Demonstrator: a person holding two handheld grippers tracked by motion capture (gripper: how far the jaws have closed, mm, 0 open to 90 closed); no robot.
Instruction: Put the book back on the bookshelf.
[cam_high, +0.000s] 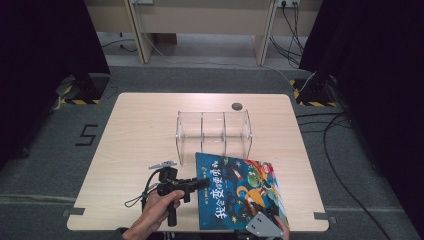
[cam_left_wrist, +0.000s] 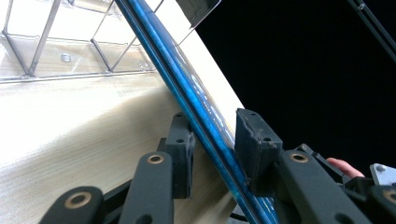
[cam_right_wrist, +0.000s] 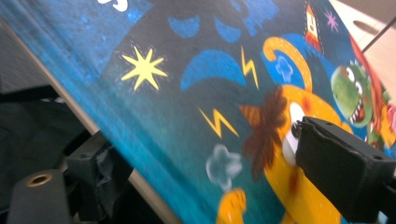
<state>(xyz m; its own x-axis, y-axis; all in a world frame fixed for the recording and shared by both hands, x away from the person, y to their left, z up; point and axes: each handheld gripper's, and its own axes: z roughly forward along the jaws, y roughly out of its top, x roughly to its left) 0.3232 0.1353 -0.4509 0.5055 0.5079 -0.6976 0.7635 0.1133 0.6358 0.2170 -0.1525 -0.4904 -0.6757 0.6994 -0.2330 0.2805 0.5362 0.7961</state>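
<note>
Blue picture book (cam_high: 240, 192) held tilted off table (cam_high: 140, 130), left gripper (cam_left_wrist: 212, 140) straddling spine edge, right gripper (cam_right_wrist: 205, 182) clamped on cover. Clear 3-slot rack (cam_high: 213, 131) empty; shelving apparently undone.

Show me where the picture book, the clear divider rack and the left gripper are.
picture book (cam_high: 240, 192), high view, middle of its blue cover
clear divider rack (cam_high: 214, 131), high view, centre compartment wall
left gripper (cam_high: 202, 183), high view, jaw tips at the book's edge

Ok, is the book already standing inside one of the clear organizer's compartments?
No: in the high view the book is on the near side of the clear organizer, whose compartments are empty.
</note>
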